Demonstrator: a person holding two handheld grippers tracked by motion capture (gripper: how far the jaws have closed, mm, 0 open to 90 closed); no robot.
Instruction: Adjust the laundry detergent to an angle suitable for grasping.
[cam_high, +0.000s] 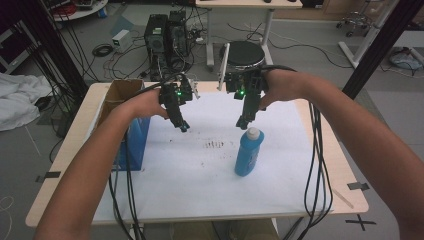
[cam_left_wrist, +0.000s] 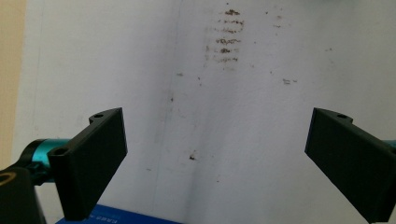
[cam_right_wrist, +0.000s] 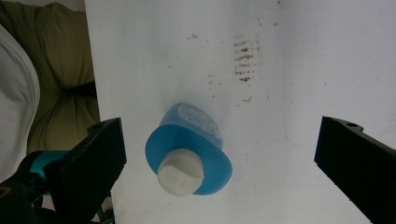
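A blue bottle with a white cap stands upright on the white sheet, right of centre. From above in the right gripper view, the bottle sits low between the wide-apart jaws, nearer the left one. My right gripper hangs open just above and behind the cap, pointing down. My left gripper is held open over the sheet to the left, beside a blue box. In the left gripper view the jaws stand far apart over bare sheet, with nothing between them.
An open cardboard box stands at the table's left, behind the blue box, whose edge shows at the bottom. Brown smudges mark the sheet's middle. Cables trail from both grippers over the front edge. Computer towers and a stool stand beyond the table.
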